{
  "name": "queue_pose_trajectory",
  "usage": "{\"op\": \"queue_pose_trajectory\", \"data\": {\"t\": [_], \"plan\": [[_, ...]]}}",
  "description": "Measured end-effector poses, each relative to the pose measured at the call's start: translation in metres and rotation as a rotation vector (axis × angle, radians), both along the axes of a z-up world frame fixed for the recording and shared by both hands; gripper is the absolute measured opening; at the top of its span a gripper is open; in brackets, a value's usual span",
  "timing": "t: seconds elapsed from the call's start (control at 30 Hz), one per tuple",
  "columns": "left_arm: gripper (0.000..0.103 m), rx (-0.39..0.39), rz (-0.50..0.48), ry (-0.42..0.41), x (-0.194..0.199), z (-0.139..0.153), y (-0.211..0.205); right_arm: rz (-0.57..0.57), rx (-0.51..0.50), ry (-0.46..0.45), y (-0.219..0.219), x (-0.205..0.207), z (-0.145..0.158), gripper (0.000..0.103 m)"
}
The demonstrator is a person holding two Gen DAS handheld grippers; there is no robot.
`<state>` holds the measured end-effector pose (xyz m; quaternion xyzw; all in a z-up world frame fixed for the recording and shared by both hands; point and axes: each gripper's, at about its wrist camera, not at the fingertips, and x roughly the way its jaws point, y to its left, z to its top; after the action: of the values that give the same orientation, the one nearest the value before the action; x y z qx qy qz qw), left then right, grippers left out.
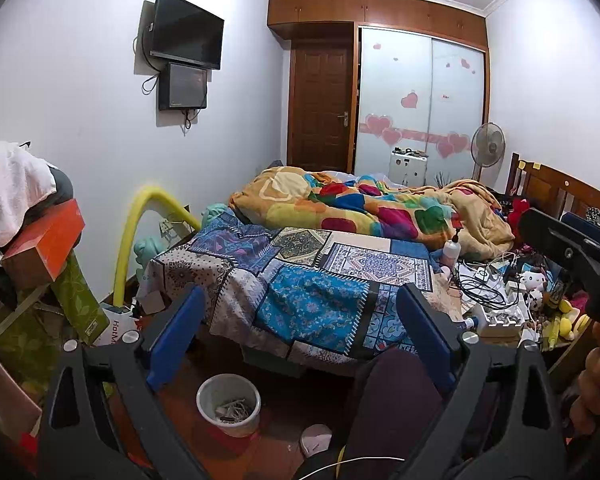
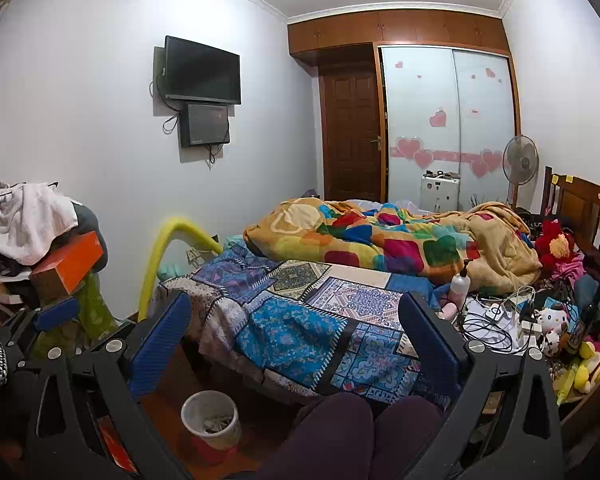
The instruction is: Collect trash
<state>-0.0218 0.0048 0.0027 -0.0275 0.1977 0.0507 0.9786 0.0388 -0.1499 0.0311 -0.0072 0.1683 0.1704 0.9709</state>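
A white waste bin (image 1: pixel 228 404) with paper scraps in it stands on the wooden floor at the foot of the bed; the right wrist view shows the bin (image 2: pixel 211 420) too. My left gripper (image 1: pixel 300 296) is held above it, open, with nothing between its blue pads. My right gripper (image 2: pixel 296 304) is likewise open and empty, aimed at the patterned bedspread (image 2: pixel 300 328). A small pinkish-white item (image 1: pixel 316 438) lies on the floor beside the bin; I cannot tell what it is.
The person's knees (image 2: pixel 340 432) in dark trousers sit low in view. Cables, chargers, a lotion bottle (image 2: pixel 460 280) and plush toys (image 2: pixel 552 324) crowd the bed's right side. Piled clothes and an orange box (image 1: pixel 48 240) stand at left. A yellow tube (image 1: pixel 136 236) arches by the wall.
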Motion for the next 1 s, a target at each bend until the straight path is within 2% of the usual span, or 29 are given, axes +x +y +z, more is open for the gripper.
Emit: {"op": "queue_pose_trajectory", "data": {"t": [0.47, 1.0], "plan": [[0.097, 0.03, 0.006, -0.039, -0.0051, 0.0066, -0.0015, 0.0, 0.002, -0.01, 0.002, 0.0, 0.0037, 0.103], [0.097, 0.003, -0.025, -0.028, -0.0047, 0.0031, 0.0012, -0.003, 0.011, -0.007, -0.0003, -0.0023, 0.0025, 0.103]]}}
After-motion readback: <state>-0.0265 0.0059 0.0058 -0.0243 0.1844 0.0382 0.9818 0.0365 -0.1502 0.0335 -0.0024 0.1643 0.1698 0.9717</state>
